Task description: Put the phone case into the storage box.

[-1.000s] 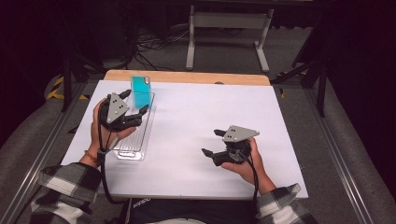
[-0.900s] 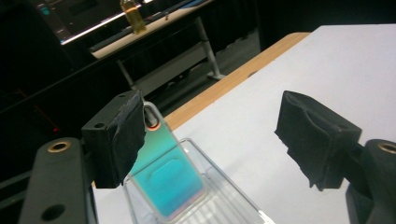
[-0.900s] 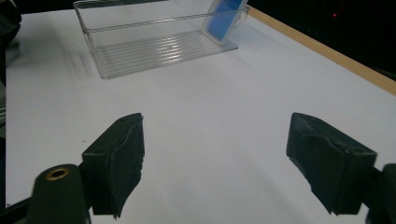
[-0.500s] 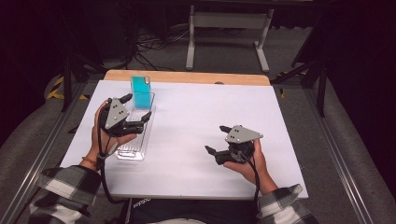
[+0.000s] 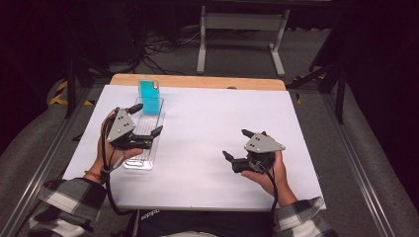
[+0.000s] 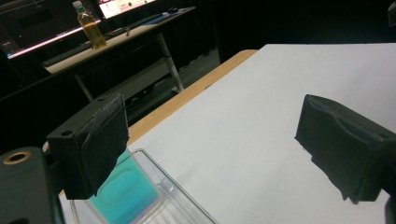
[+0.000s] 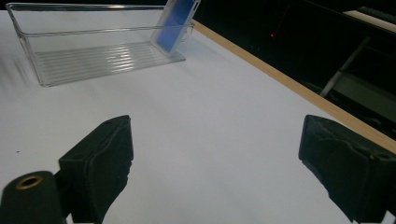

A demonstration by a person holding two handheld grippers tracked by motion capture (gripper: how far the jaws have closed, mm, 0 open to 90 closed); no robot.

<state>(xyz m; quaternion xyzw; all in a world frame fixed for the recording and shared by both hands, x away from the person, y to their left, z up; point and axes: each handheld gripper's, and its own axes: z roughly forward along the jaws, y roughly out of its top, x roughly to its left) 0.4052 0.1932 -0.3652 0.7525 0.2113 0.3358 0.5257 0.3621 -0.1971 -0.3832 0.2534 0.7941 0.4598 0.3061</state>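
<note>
Both our grippers have just been opening since a second ago, with nothing between their jaws, and both hands keep almost the same place.

Our left gripper (image 5: 146,120) hovers spread over the clear tray (image 5: 129,163), which lies lengthwise under it, while the teal phone (image 5: 149,92) leans upright at the tray's far end, just ahead of the jaws; we judge it has been set there and let go, the end wall propping it. Our right gripper (image 5: 238,144) rests low on the white table (image 5: 197,118), jaws wide and empty, well apart from the tray. Between our two tools the sheet gives free room; the wooden edge (image 5: 197,81) runs just beyond the phone.
</note>
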